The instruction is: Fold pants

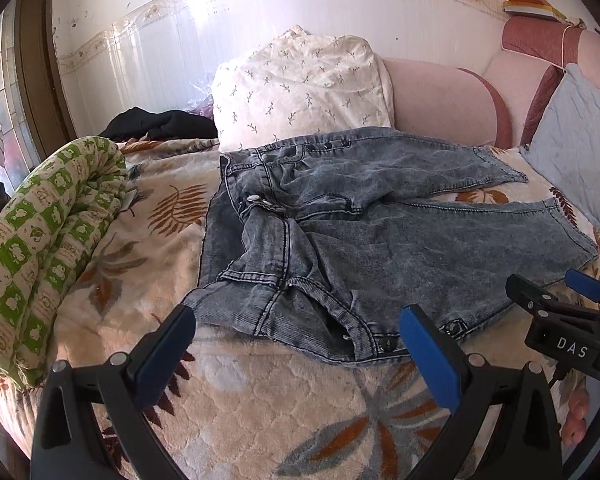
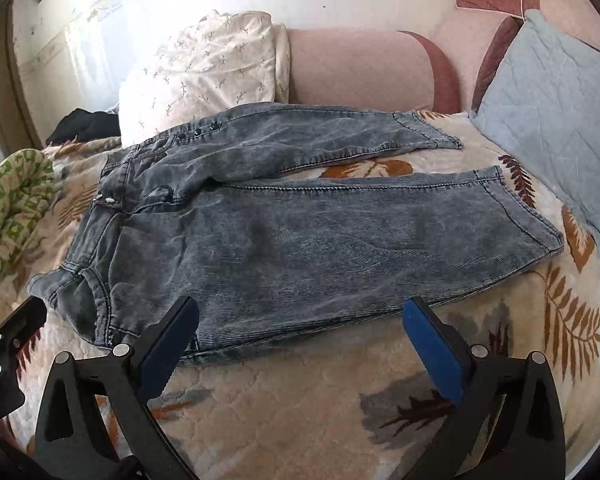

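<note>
Grey acid-washed jeans [image 1: 380,232] lie spread on the bed, waistband at the left, both legs running right and slightly apart. They also show in the right wrist view [image 2: 300,240]. My left gripper [image 1: 296,320] is open and empty, just in front of the near waistband corner. My right gripper [image 2: 300,312] is open and empty, at the near edge of the near leg. The right gripper also shows in the left wrist view [image 1: 556,288]. Part of the left gripper shows at the left edge of the right wrist view [image 2: 4,328].
The bed has a cream leaf-pattern blanket [image 1: 284,400]. A rolled green-and-white quilt [image 1: 44,232] lies at the left. A white floral pillow [image 1: 300,88], a pink headboard [image 1: 440,100] and a blue cushion [image 1: 576,140] lie behind and right. Dark clothing [image 1: 160,122] lies by the wall.
</note>
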The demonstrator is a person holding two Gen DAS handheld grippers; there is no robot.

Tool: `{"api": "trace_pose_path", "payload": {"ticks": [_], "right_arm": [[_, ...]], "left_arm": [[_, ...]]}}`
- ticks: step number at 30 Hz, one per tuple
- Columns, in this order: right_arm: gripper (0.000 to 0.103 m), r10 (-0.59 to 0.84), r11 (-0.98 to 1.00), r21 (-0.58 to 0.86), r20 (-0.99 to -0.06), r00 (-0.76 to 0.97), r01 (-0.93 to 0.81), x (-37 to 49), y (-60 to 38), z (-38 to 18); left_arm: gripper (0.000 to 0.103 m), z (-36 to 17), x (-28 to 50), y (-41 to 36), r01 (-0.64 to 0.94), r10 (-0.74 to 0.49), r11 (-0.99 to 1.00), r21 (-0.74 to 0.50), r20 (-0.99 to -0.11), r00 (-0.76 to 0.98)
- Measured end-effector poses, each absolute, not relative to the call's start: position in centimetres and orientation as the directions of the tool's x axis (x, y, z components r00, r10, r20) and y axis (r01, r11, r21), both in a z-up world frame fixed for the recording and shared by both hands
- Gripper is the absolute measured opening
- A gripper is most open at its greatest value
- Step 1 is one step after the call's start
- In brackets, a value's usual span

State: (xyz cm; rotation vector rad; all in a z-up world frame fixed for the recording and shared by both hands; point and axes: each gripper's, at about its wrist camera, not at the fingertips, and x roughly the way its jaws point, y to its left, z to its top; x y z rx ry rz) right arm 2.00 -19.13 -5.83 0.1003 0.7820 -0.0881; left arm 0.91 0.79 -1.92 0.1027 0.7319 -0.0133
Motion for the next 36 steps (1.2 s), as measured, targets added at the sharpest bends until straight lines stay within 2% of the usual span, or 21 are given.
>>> {"api": "trace_pose_path", "payload": {"ticks": [36], "right_arm": [[0.103, -0.036, 0.991, 0.067, -0.710, 0.703, 0.119, 2.25, -19.07, -6.24]], "left_arm": [[0.103, -2.40, 1.30, 0.63, 0.044, 0.034, 0.994, 0.098, -0.679, 0.733]]}}
